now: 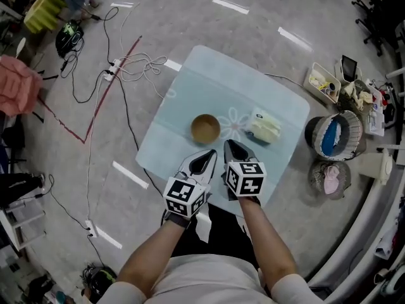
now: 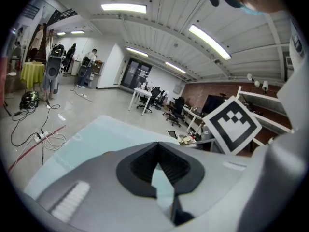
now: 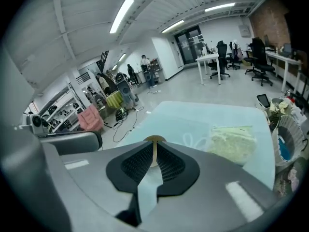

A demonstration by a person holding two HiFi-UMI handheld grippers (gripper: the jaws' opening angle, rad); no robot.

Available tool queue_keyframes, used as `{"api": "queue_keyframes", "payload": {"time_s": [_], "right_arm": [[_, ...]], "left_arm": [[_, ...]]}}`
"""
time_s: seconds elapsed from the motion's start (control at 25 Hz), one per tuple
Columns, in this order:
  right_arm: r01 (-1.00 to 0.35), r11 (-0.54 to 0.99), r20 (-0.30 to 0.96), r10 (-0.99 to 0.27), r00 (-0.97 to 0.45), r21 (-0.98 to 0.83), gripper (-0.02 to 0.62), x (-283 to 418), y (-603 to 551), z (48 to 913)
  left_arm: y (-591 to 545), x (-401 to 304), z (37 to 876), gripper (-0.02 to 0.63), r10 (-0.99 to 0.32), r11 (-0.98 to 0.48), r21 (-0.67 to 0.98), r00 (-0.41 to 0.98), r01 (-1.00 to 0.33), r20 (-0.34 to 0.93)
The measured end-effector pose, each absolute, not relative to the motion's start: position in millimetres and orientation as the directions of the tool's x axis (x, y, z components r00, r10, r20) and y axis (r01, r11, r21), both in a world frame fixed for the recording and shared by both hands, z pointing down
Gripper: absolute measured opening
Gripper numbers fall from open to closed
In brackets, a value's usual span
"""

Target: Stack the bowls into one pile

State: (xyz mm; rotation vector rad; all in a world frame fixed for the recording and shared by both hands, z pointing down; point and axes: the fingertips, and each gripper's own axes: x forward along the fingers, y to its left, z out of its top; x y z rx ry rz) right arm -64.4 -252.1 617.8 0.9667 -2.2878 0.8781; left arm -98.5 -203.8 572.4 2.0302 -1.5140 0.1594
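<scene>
A brown bowl (image 1: 205, 128) sits upright near the middle of the pale blue table (image 1: 209, 81). I cannot tell whether other bowls are nested inside it. Both grippers hover over the table's near edge, side by side. My left gripper (image 1: 211, 152) is just behind the bowl with its jaws shut and nothing between them; in its own view the left gripper (image 2: 157, 145) hides the bowl. My right gripper (image 1: 228, 144) is also shut and empty, to the right of the bowl. In the right gripper view the bowl's rim (image 3: 153, 140) peeks out just beyond the right gripper's (image 3: 154, 145) tips.
A folded pale green cloth (image 1: 265, 126) lies on the table to the right of the bowl, also seen as the cloth (image 3: 232, 140). Baskets (image 1: 334, 135) and a tray of small items (image 1: 323, 82) stand on the floor at the right. Cables (image 1: 130, 68) trail on the floor at the left.
</scene>
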Motion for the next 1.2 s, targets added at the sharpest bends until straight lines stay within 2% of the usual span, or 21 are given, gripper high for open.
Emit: {"api": "queue_keyframes", "payload": {"time_s": [0.6, 1.2], "right_arm": [[-0.756, 0.500, 0.738, -0.295, -0.606, -0.421, 0.041, -88.1, -274.7, 714.4], [-0.784, 0.431, 0.786, -0.229, -0.574, -0.447, 0.035, -104.3, -277.1, 754.7]], "left_arm": [[-229.7, -118.9, 627.1, 0.006, -0.827, -0.072, 0.396, 0.277, -0.915, 0.489], [-228.5, -133.7, 646.7, 0.006, -0.825, -0.029, 0.409, 0.253, -0.912, 0.506]]}}
